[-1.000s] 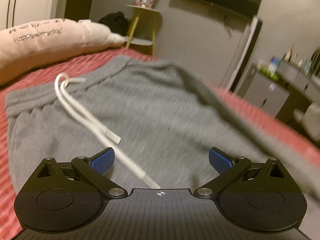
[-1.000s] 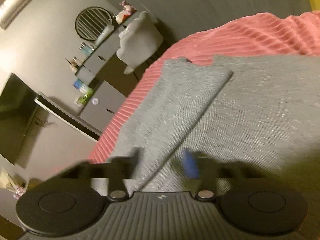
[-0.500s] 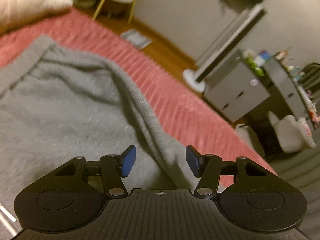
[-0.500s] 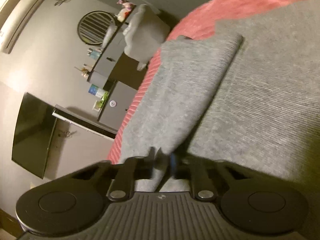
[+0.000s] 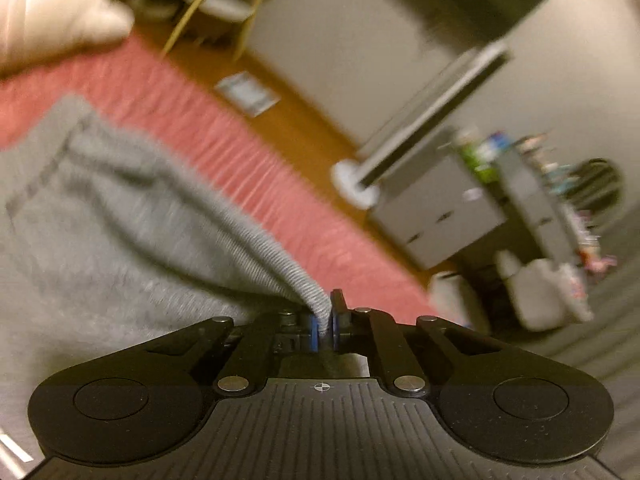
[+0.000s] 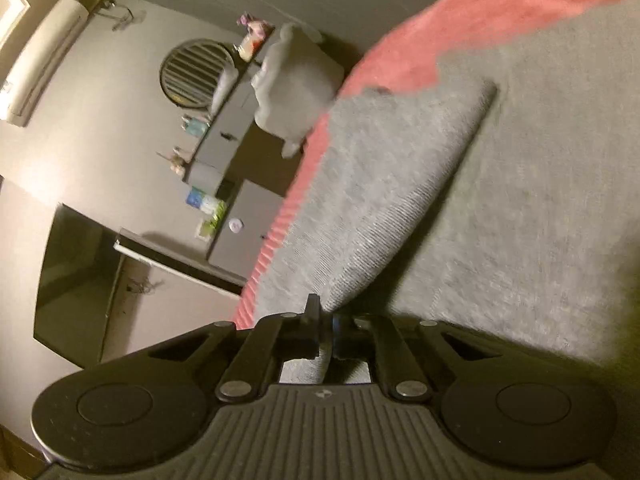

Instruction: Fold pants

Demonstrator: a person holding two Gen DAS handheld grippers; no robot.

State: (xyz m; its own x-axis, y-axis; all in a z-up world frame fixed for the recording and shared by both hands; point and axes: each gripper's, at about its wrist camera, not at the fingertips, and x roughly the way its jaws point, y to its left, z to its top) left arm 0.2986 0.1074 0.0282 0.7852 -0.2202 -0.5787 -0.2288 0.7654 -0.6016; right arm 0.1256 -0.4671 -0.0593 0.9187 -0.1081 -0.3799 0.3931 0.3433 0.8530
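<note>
both tools (image 5: 325, 326) (image 6: 326, 326) seemingly pinch grey pants (image 5: 120, 248) (image 6: 520, 220).

The grey knit sweatpants (image 5: 100, 240) lie spread over a red ribbed bedspread (image 5: 248, 168). One ribbed edge rises in a taut ridge, pinched at its tip. In the right wrist view, a pant leg (image 6: 384, 200) is folded as a narrow flap across the rest of the fabric, its lower end pinched as well.

motion blur smears most of my left wrist view: the pillow (image 5: 52, 28), the dresser (image 5: 440, 212) and its small items cannot be told apart. the pants (image 5: 100, 248) run past the left edge. my right gripper (image 6: 326, 326) hides the pinched fold's end.
</note>
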